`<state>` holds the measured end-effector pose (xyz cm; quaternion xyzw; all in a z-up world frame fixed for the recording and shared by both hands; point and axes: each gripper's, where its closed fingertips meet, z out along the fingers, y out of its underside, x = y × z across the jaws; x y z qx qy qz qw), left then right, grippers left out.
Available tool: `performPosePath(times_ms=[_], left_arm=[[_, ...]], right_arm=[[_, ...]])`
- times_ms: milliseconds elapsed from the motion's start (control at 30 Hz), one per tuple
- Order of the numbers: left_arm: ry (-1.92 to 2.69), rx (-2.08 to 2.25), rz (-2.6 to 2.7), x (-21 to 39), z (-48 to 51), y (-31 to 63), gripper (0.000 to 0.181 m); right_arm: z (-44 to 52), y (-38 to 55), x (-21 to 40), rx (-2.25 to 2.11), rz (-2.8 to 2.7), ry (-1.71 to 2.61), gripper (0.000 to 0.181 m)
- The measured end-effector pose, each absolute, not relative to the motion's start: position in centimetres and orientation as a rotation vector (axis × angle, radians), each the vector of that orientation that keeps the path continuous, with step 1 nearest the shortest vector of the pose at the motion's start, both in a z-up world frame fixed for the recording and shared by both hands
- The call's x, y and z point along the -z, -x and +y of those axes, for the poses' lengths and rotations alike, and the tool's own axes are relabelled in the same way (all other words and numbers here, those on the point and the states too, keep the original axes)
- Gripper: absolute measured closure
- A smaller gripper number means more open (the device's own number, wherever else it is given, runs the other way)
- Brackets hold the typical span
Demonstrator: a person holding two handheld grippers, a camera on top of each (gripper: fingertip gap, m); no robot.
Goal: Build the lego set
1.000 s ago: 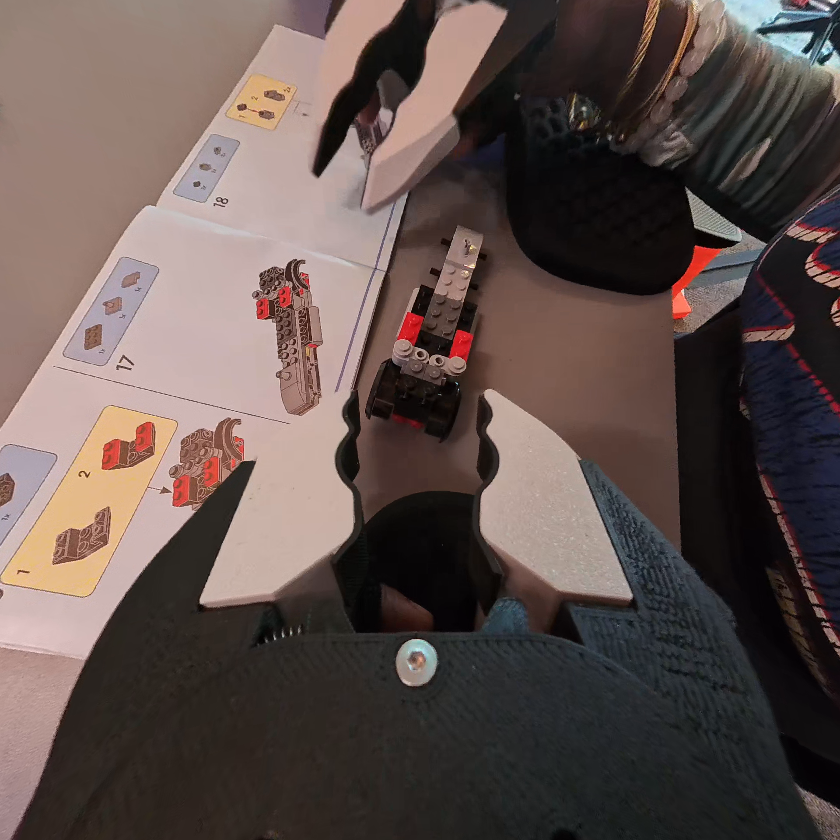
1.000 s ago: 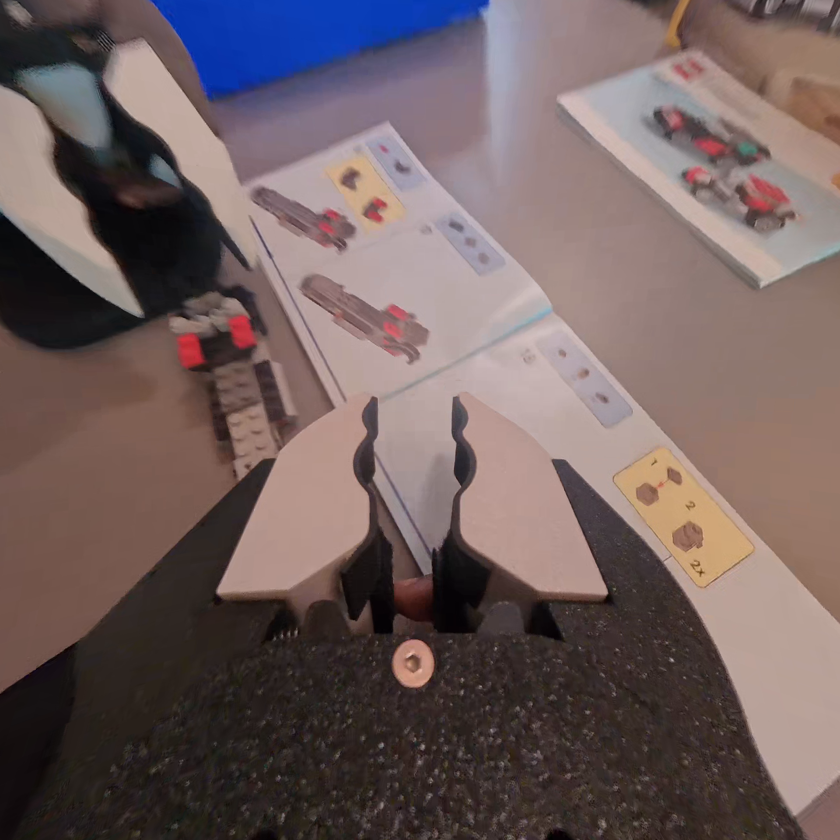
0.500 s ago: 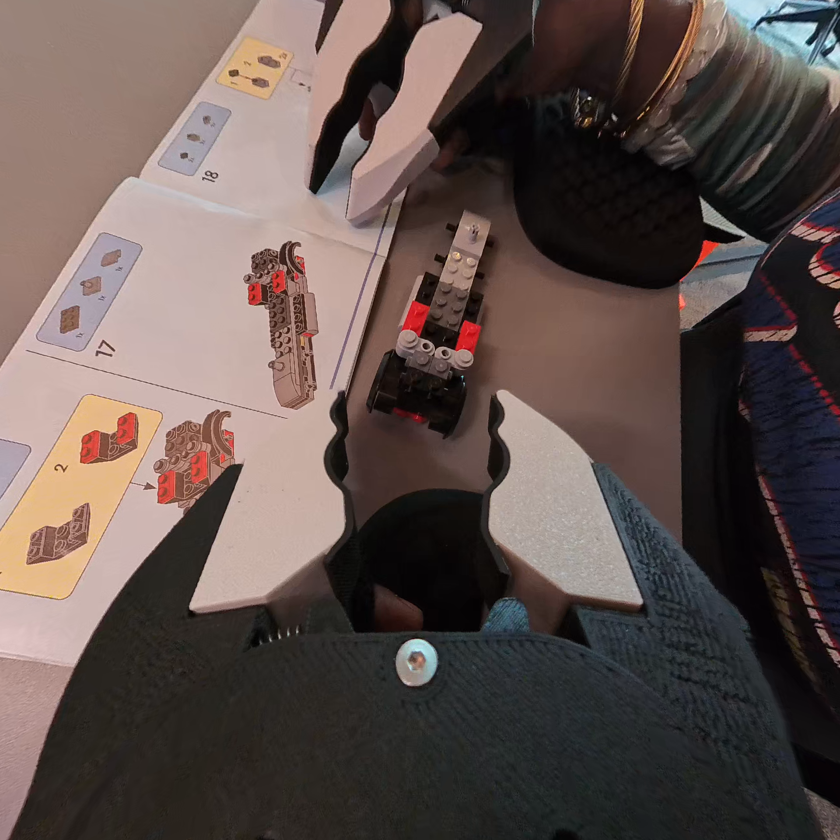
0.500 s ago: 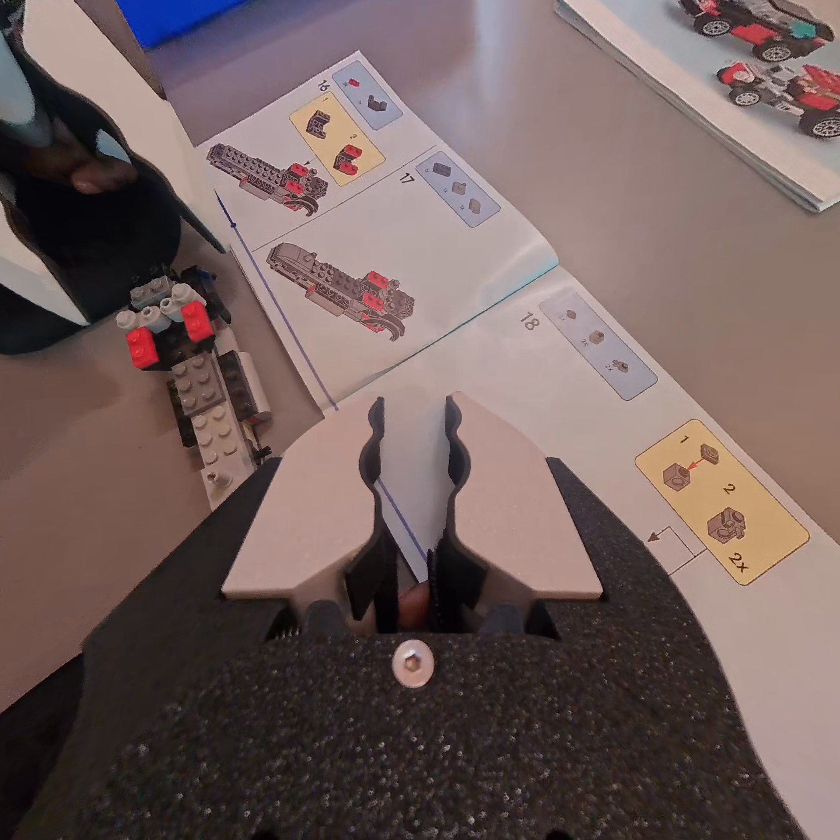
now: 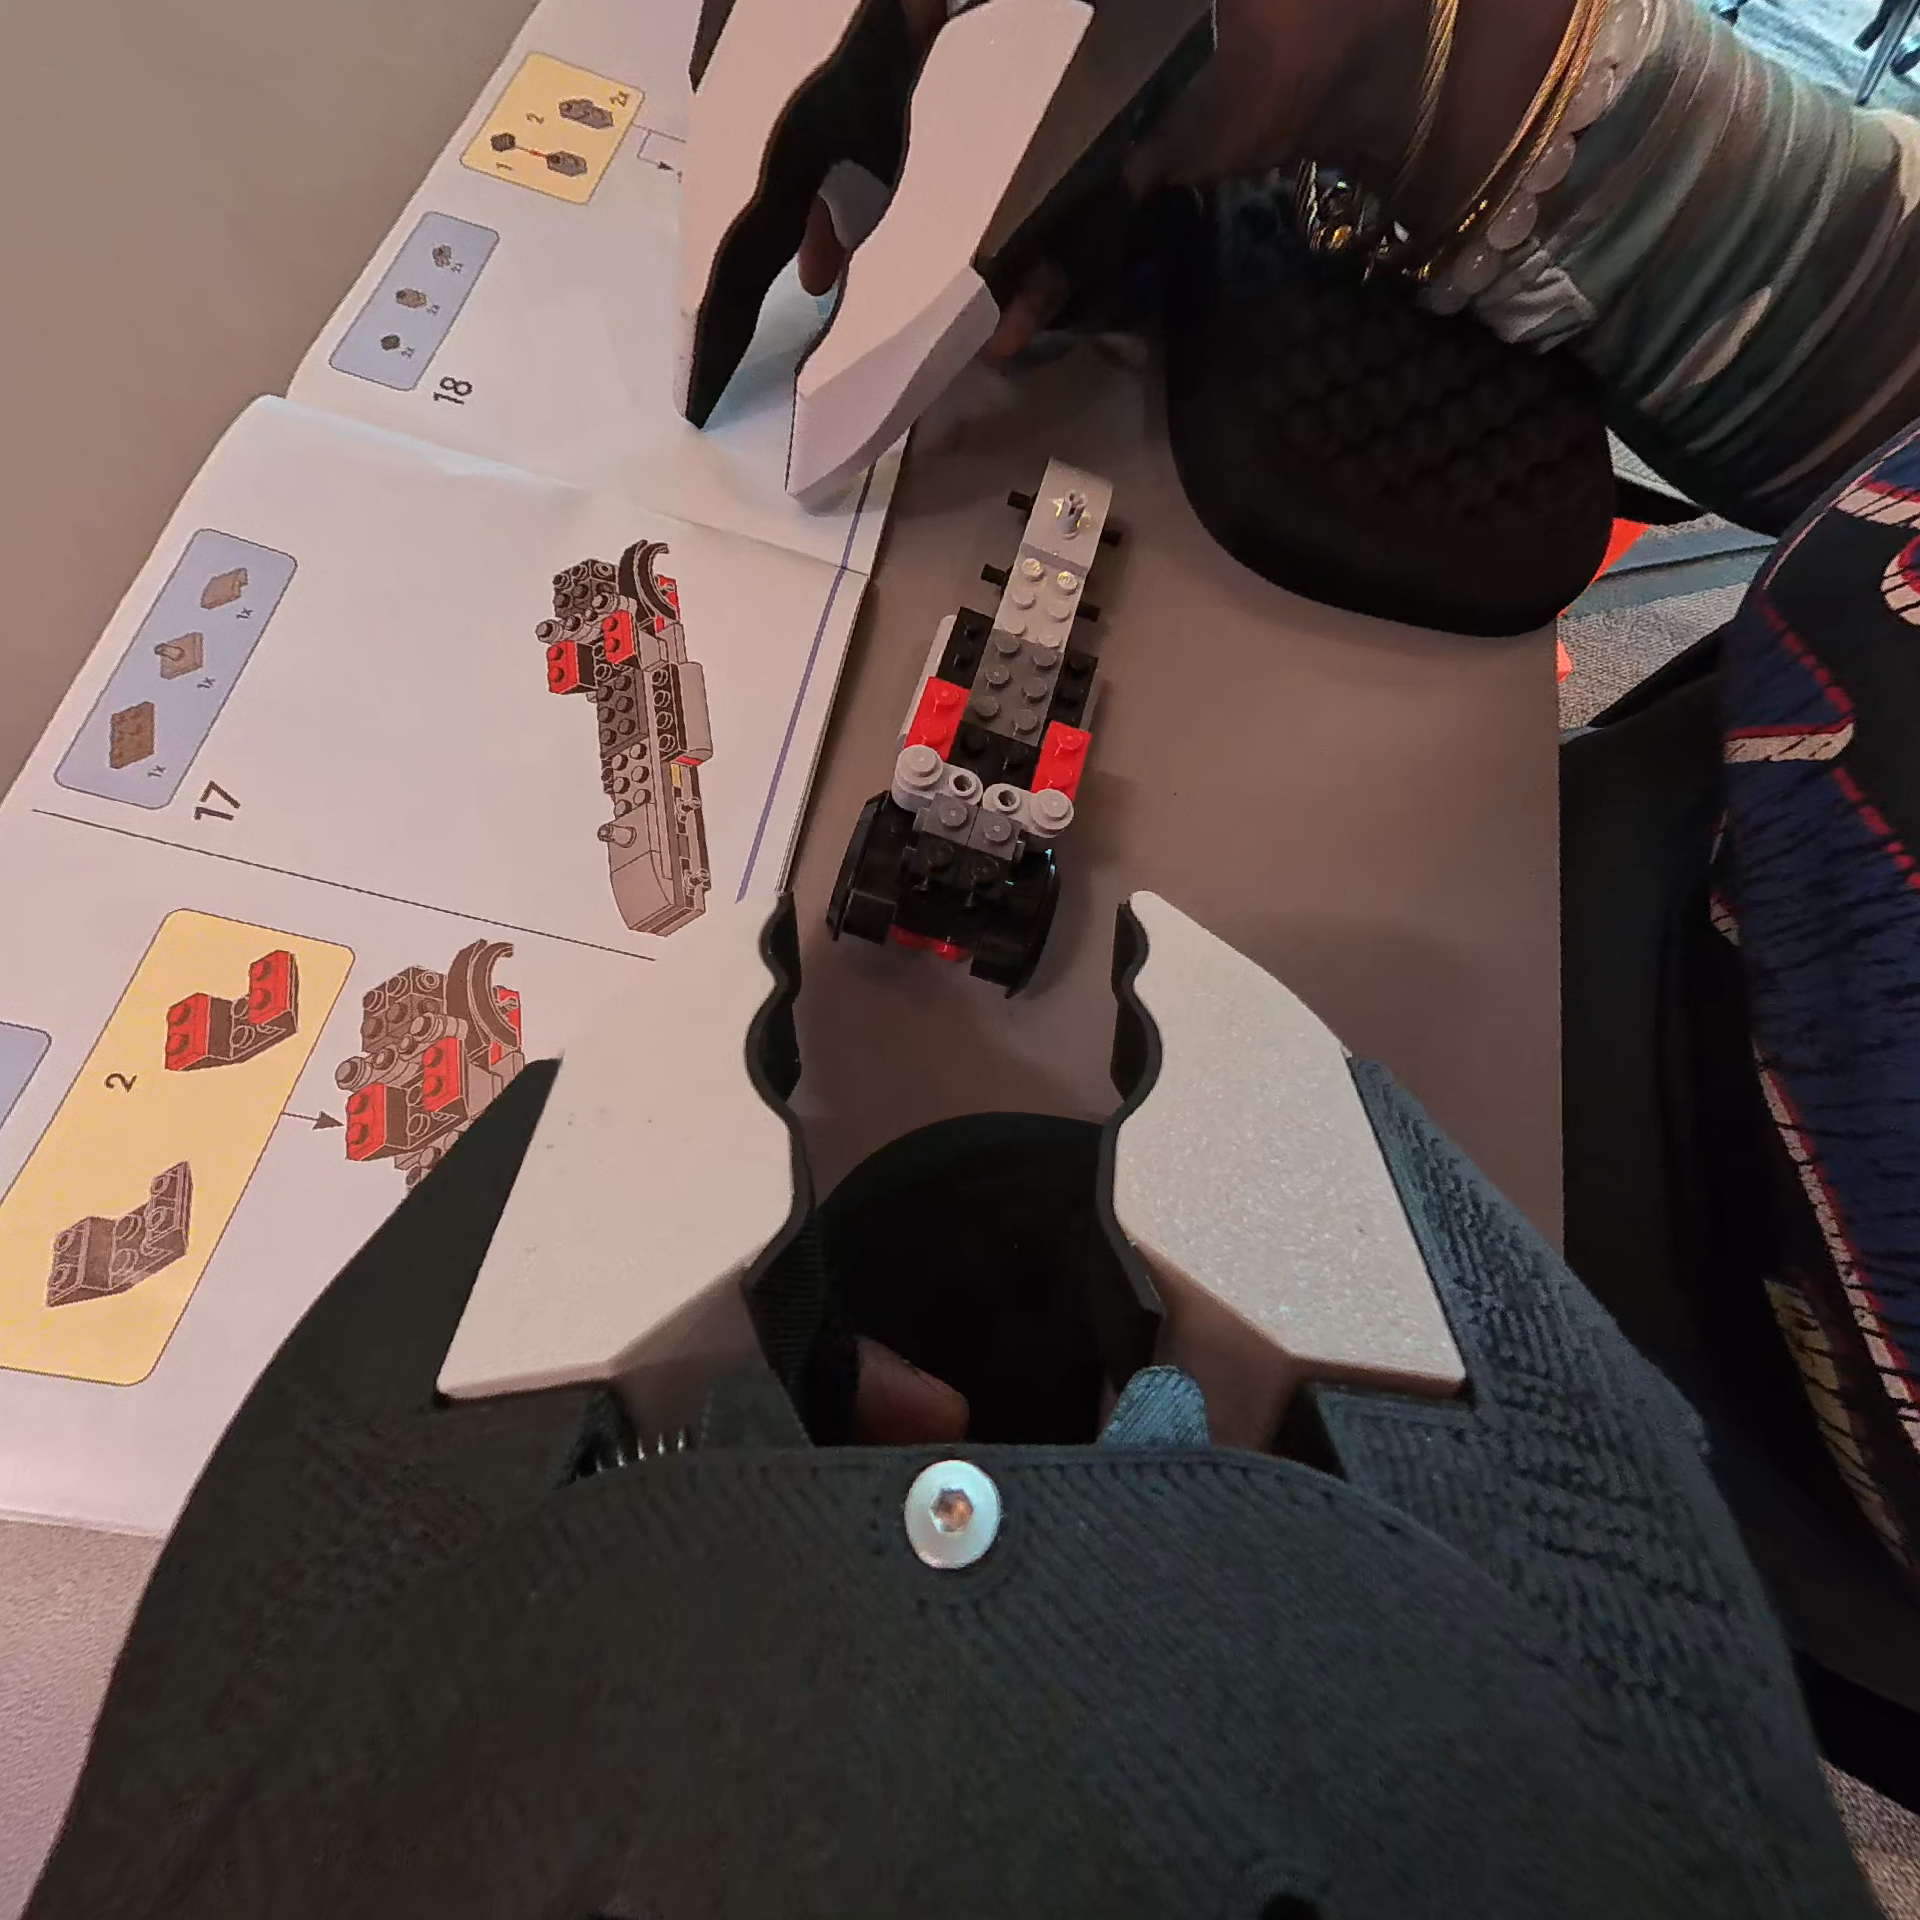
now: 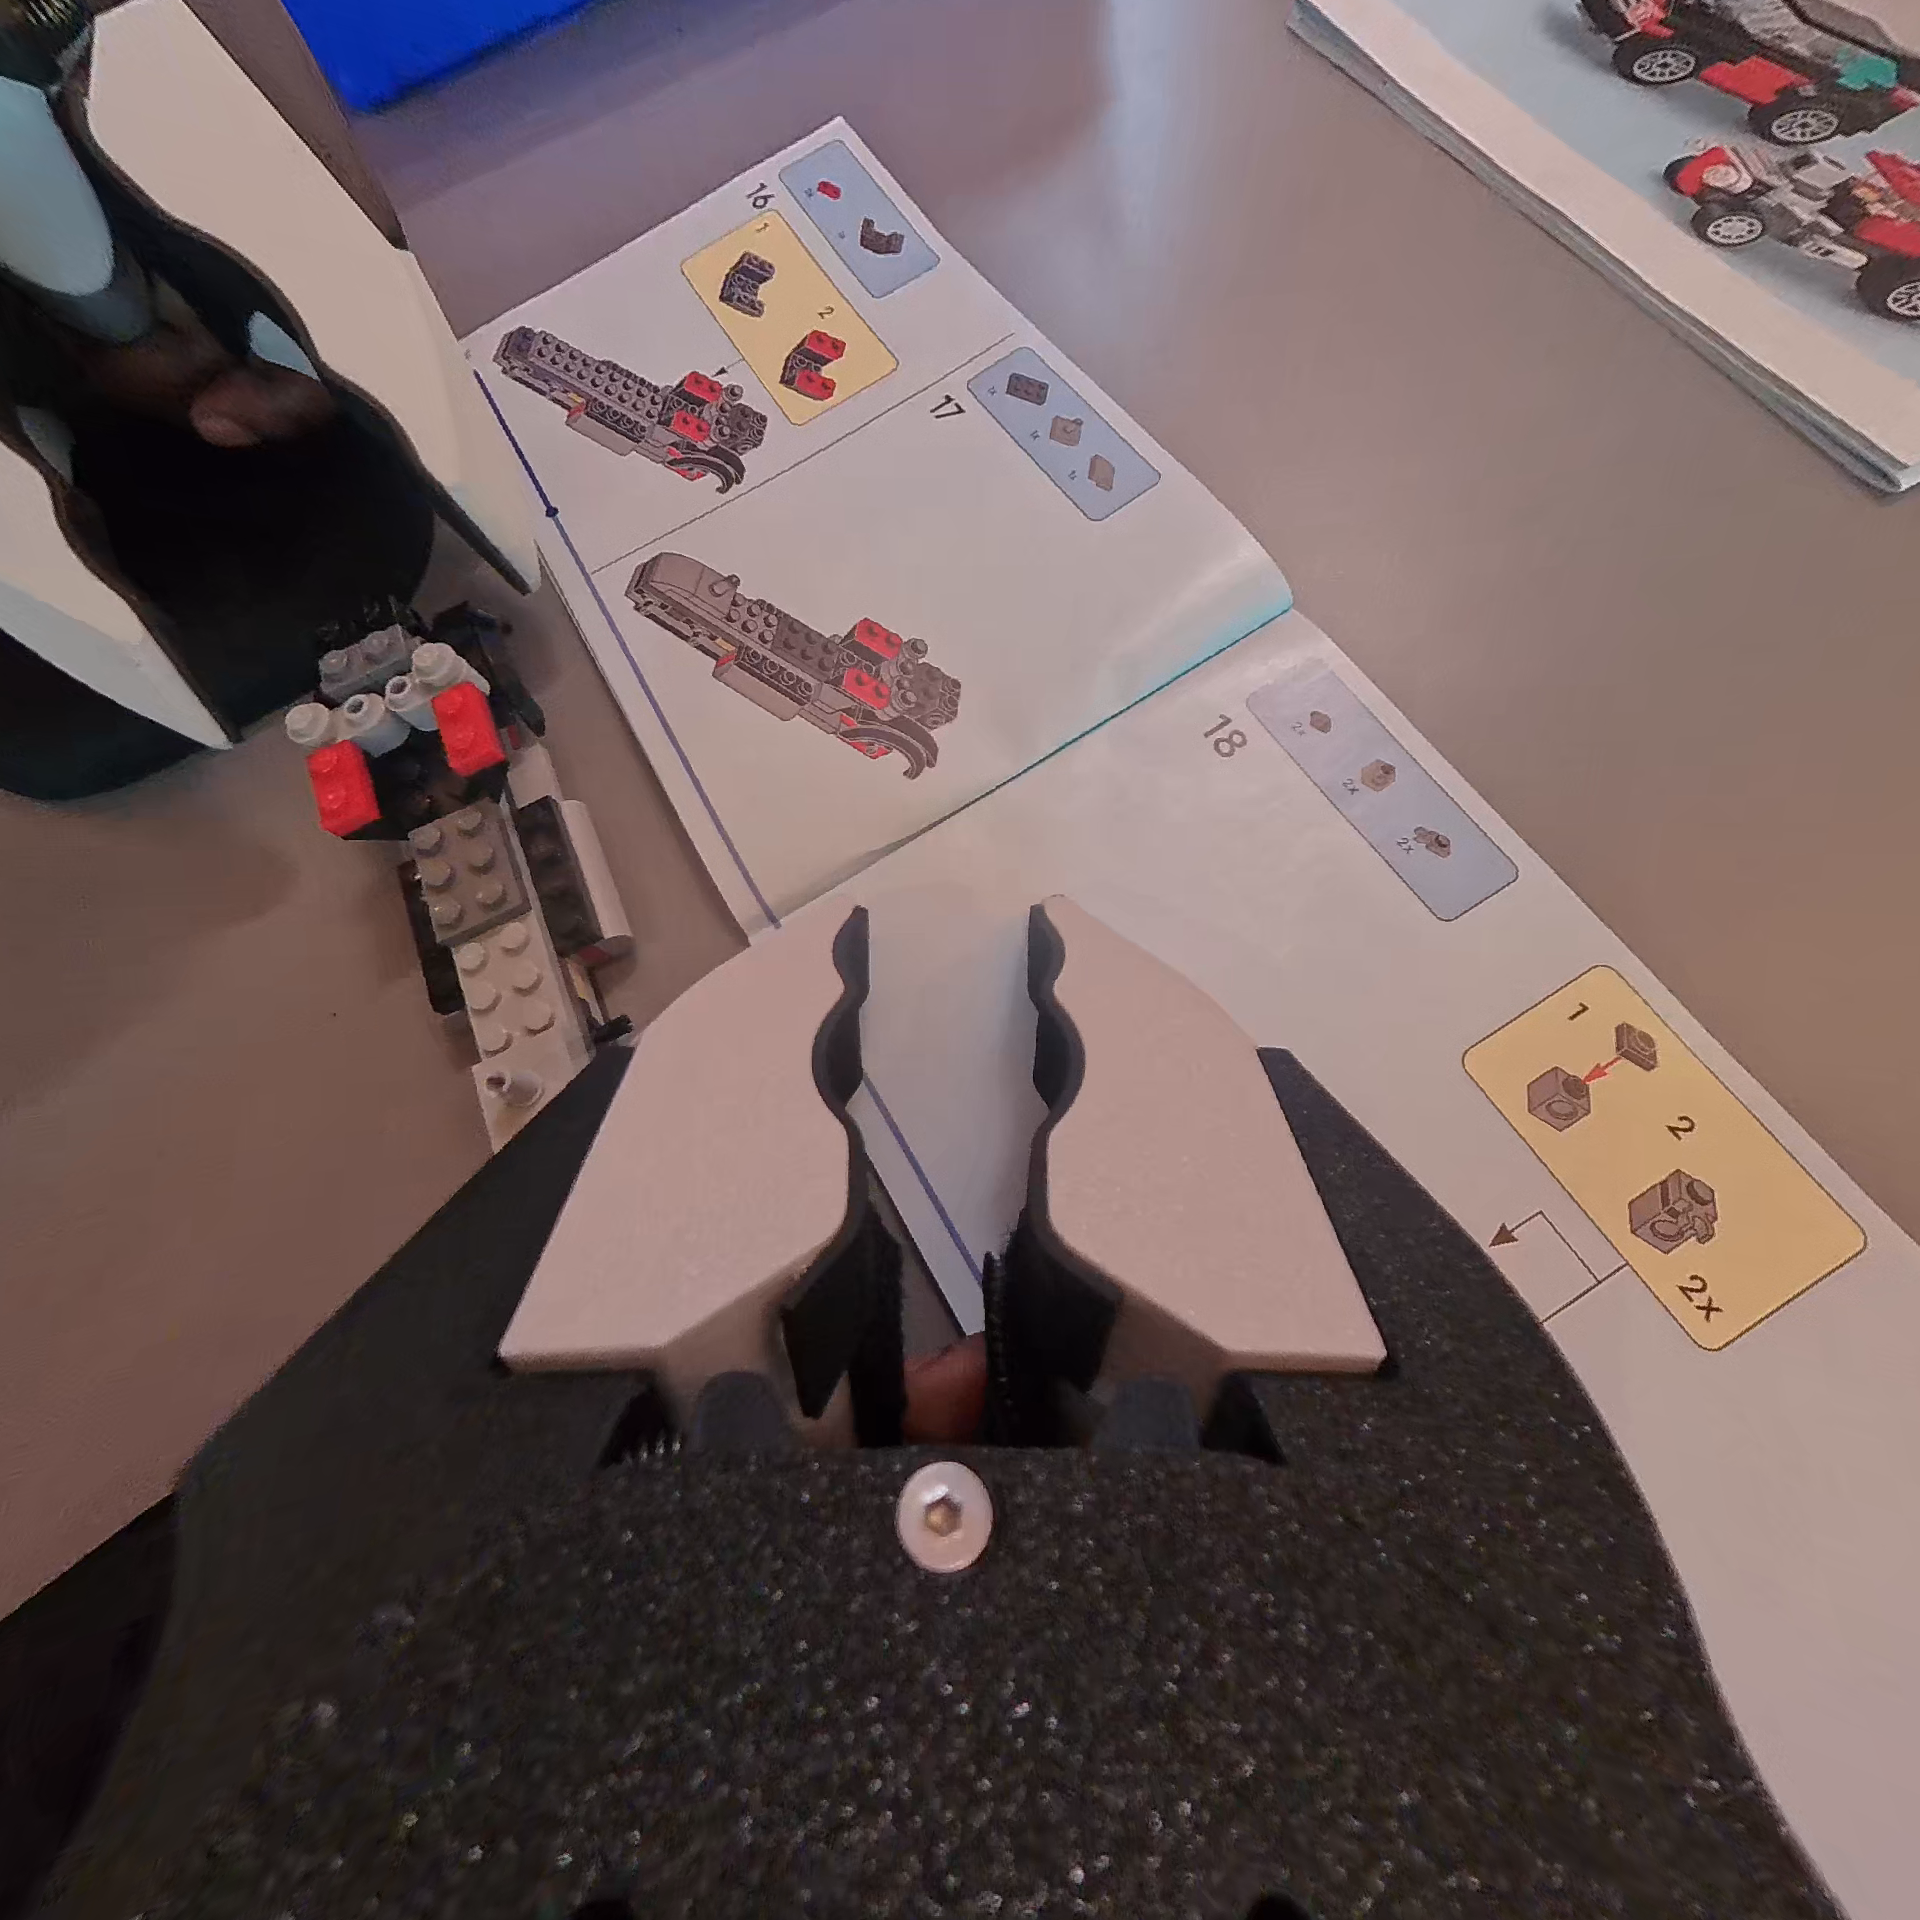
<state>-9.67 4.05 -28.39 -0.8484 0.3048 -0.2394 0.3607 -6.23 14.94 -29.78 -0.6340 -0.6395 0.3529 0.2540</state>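
just ahead of the left gripper [image 5: 951, 935]: the lego model [image 5: 982, 748], flat on the grey table [image 5: 1299, 831], black rear end nearest the fingertips, not touched, long grey nose pointing away. jaws spread wide, nothing between them. close beside the model, along its side, the open instruction booklet [image 5: 416, 644], edge nearly touching. beyond the model's nose, the right gripper [image 6: 940, 925], tips down over the booklet's near edge, fingers parted by a narrow gap, only paper showing through, nothing held. seen from the right wrist, model [image 6: 468, 831] off to one side of the fingers, well clear of them. farther back, a second booklet [image 6: 1621, 208], well apart.
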Motion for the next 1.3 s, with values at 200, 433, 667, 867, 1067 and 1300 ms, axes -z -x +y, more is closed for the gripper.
performPosePath(times_ms=[200, 433, 667, 867, 1067, 1300], left_arm=[[2.185, 0.622, 0.778, 28.3, 4.1, 9.7, 0.124], [2.189, 0.626, 0.767, 28.4, 4.2, 9.8, 0.124], [2.147, 0.689, 0.766, 27.7, 3.9, 9.6, 0.122], [1.963, 0.815, 0.658, 24.6, 3.9, 10.3, 0.115], [1.880, 0.548, 0.144, 22.2, 7.4, 17.6, 0.116], [2.190, 0.315, 0.201, 26.5, 7.7, 19.1, 0.118]], right_arm=[[14.8, 6.3, 29.9, -0.897, -1.766, 1.675, 0.151], [14.7, 6.7, 30.0, -0.822, -1.752, 1.658, 0.151], [15.3, 6.8, 29.4, -0.801, -1.704, 1.625, 0.134], [17.8, 5.7, 28.5, -0.730, -1.569, 1.655, 0.121], [21.7, 3.5, 28.2, -0.650, -1.297, 1.855, 0.129], [21.9, 2.8, 30.1, -0.558, -1.351, 1.966, 0.131]])
